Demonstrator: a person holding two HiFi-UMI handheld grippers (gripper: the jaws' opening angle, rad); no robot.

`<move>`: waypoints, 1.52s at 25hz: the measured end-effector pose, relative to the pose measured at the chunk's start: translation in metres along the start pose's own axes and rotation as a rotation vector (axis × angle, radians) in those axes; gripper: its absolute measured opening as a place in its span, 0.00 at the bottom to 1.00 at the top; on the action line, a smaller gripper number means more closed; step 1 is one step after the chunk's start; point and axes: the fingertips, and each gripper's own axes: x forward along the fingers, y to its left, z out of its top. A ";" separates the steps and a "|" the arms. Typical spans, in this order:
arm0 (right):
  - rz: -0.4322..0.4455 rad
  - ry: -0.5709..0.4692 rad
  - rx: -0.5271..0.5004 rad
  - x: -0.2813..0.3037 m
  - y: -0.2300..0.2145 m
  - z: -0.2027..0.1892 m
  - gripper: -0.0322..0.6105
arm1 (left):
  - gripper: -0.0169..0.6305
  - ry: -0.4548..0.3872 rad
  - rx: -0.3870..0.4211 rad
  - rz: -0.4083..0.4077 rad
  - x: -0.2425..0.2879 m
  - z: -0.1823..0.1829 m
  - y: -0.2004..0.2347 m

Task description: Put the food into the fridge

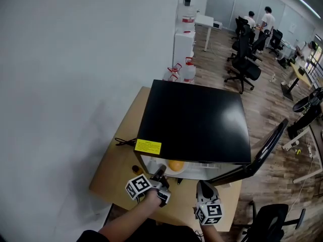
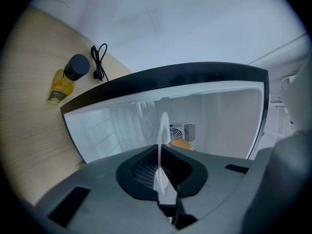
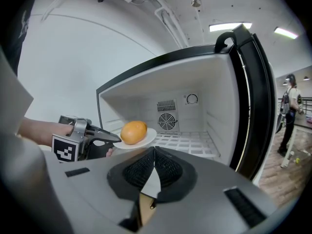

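Note:
A black mini fridge (image 1: 194,120) stands on the wooden table (image 1: 118,158) with its door (image 1: 265,153) swung open to the right. My left gripper (image 1: 160,173) is shut on the rim of a white plate (image 3: 141,140) that carries an orange fruit (image 3: 133,131). It holds the plate at the left of the fridge opening, just above the wire shelf (image 3: 187,143). In the left gripper view the plate (image 2: 162,140) shows edge-on between the jaws, with the fruit (image 2: 181,144) behind it. My right gripper (image 1: 203,186) hangs in front of the opening, shut and empty.
A small yellow bottle (image 2: 67,78) with a black cap lies on the table left of the fridge, near a black cable (image 2: 99,62). The wall is close behind. Water jugs (image 1: 185,70), office chairs (image 1: 245,64) and people stand farther back.

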 end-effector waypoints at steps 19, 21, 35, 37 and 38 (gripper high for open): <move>-0.014 0.039 -0.009 -0.003 -0.006 -0.015 0.14 | 0.06 -0.047 -0.076 0.061 0.015 0.016 0.013; -0.017 0.039 -0.006 -0.005 -0.007 -0.016 0.14 | 0.06 -0.051 -0.079 0.063 0.017 0.017 0.011; -0.021 0.042 0.000 -0.012 -0.014 -0.020 0.14 | 0.06 -0.099 -0.053 0.113 0.033 0.021 0.002; -0.022 0.043 0.000 -0.013 -0.015 -0.021 0.14 | 0.06 -0.112 -0.061 0.120 0.033 0.022 0.002; -0.023 0.043 0.000 -0.014 -0.016 -0.021 0.14 | 0.06 -0.119 -0.064 0.125 0.033 0.022 0.002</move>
